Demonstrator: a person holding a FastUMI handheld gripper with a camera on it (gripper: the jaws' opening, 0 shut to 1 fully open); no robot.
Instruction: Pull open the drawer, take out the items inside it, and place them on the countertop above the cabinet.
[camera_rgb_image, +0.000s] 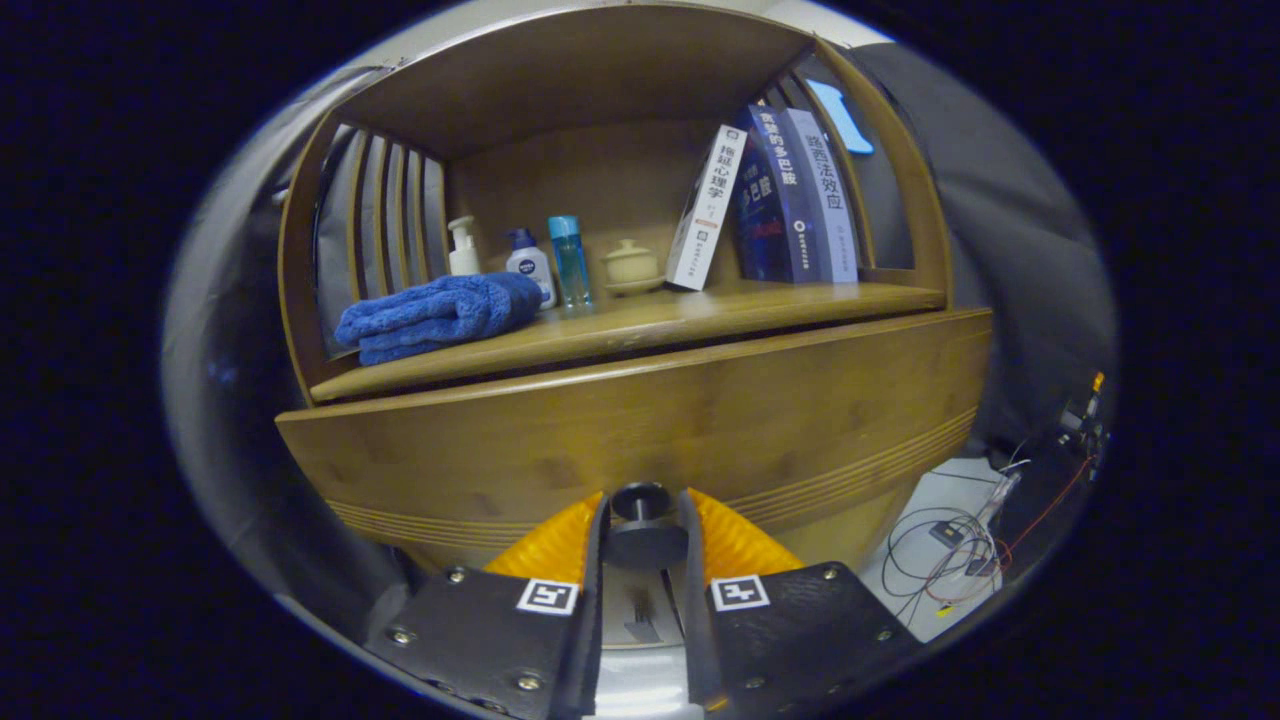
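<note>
I have the wooden cabinet square ahead of me, its open shelf compartment above and the broad drawer front below; the drawer front stands proud of the shelf edge with a dark gap along its top, so I take it to be pulled out a little, though the fisheye bend makes that hard to swear to; what lies inside the drawer I cannot see from here. On the countertop above the drawer, a folded blue towel lies at the left, hanging slightly over the front edge; three books stand at the right, the white one leaning against the two darker ones; between towel and books, along the back, stand a white pump bottle, a white bottle with a blue cap, a clear blue bottle and a small lidded cream pot on a saucer. Loose cables lie on the floor to the right of the cabinet. The dark round drawer knob sits low on the drawer front, and my gripper is clenched on it, a finger pressing each side.
</note>
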